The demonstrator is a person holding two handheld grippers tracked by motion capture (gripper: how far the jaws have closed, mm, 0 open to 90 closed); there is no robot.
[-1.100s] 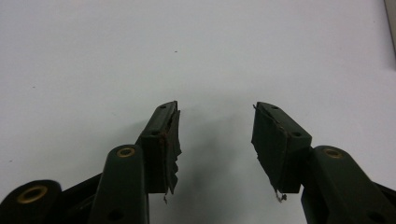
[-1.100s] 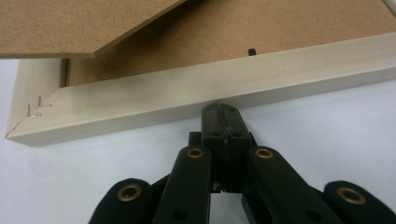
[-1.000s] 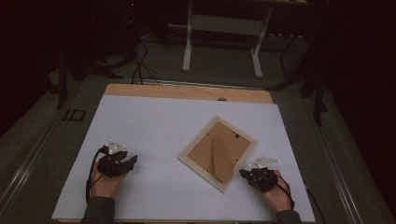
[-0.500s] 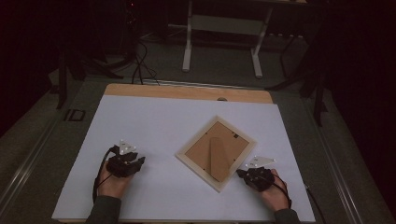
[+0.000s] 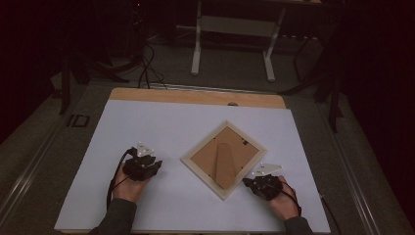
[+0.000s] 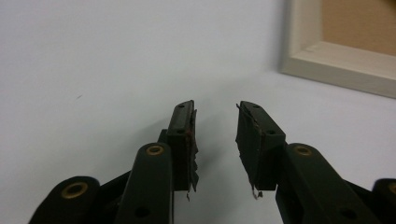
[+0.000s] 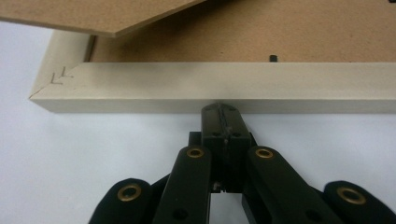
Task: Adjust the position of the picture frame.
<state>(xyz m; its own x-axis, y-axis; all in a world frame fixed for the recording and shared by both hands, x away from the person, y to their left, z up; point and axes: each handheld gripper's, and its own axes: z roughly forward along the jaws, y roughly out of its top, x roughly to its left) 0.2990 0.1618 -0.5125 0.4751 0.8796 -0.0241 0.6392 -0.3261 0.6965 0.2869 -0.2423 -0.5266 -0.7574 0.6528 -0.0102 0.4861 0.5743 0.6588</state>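
A: What shows from above?
B: A frame [image 5: 224, 158] lies face down, turned like a diamond, in the middle of the white tabletop [image 5: 161, 122]. The left tool [image 5: 142, 168] is at lower left, the right tool [image 5: 265, 185] at the frame's lower right edge.

A: The left gripper view?
B: Jaws apart, holding nothing; the frame's corner is at upper right.

A: The right one?
B: Jaws pressed together, tips against the frame's edge.

Pale wooden picture frame [image 5: 224, 159] lying face down on a white tabletop [image 5: 147, 122].
1 black gripper [image 5: 155, 168] sits to its left, apart; the other gripper [image 5: 247, 182] touches its near right edge.
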